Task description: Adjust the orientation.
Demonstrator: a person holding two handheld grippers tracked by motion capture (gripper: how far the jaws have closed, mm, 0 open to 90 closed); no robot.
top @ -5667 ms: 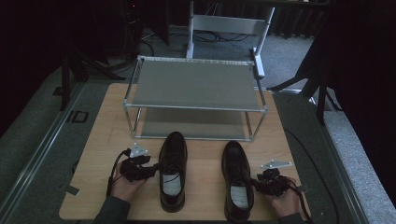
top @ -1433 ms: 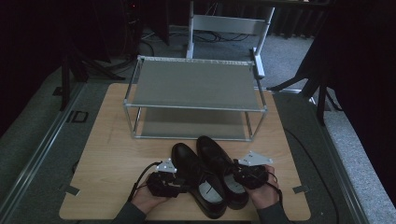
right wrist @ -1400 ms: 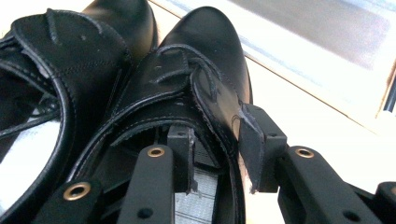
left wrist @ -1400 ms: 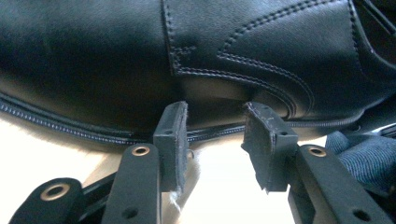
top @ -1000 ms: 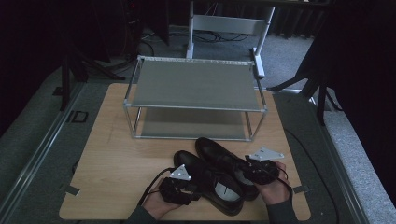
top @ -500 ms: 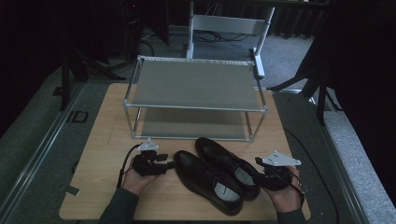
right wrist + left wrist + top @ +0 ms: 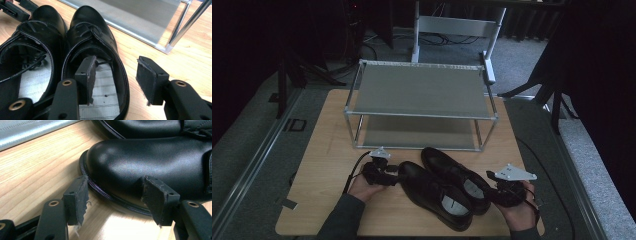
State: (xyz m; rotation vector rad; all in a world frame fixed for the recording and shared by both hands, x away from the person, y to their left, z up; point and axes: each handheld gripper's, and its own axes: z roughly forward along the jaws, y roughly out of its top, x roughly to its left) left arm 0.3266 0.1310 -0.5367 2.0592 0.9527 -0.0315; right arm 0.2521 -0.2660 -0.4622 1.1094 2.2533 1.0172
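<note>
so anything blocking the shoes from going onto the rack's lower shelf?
Nothing visible. The two black shoes sit side by side on the table just in front of the rack; the lower shelf is bare and its front is open.

From my seat this looks like a lab or recording studio, not a home. Ahead of my grippers, past the wooden table (image 7: 322, 150), cables (image 7: 377, 47) trail over grey carpet (image 7: 522, 65) among dark stand legs (image 7: 282, 85); a white metal frame (image 7: 457, 25) stands behind, all dim.
</note>
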